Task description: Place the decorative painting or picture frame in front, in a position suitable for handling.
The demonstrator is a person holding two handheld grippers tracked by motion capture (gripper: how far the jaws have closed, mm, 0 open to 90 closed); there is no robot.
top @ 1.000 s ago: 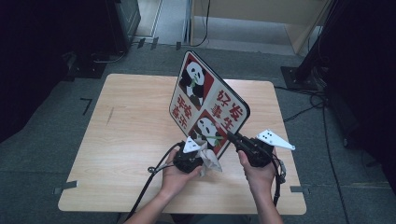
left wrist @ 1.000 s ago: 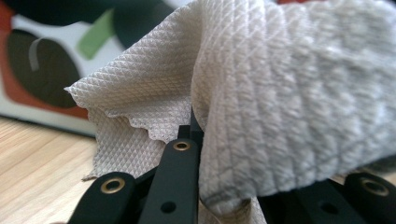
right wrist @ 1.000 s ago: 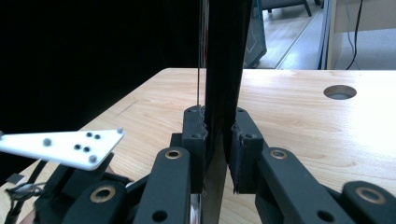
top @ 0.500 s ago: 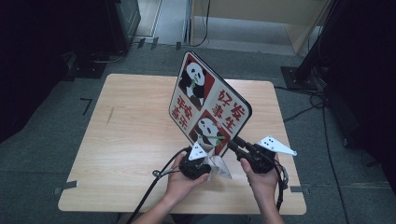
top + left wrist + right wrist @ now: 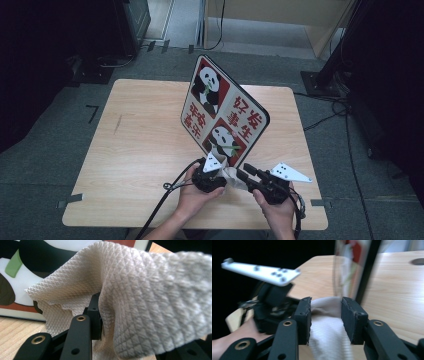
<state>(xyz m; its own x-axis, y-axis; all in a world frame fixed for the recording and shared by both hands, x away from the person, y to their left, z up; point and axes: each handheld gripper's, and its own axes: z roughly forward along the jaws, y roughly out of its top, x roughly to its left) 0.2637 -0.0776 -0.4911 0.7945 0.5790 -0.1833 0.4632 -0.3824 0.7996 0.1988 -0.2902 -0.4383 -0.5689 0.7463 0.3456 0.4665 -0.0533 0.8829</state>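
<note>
- Dim room, grey carpet floor, pale wooden surface (image 5: 140, 145) in the middle with cables trailing off it.
- Standing tilted on that surface: big rounded-square glossy board printed with pandas and red Chinese characters (image 5: 225, 112), leaning away toward the far side, near edge down by the hands.
- Probably propped like that so the printed face is open for wiping.
- Beige waffle-textured cloth (image 5: 140, 302) bunched right at the board's lower corner, between the two tools, touching or nearly touching the print.
- Left tongs (image 5: 214, 172): cloth draped over and around them in the left gripper view, looks like grasping it, but fabric hides the tips, so can't tell for sure if clenched.
- Right tongs (image 5: 325, 320): pads parted either side of a fold of the cloth, not squeezed shut, looks released and lined up for a pinch.
- Guessing a handover or re-grip here: left holding the rag steady so right can get a better bite before rubbing the board.
- Risk: bumping the board's bottom edge and sliding it, since nothing visible braces it.
</note>
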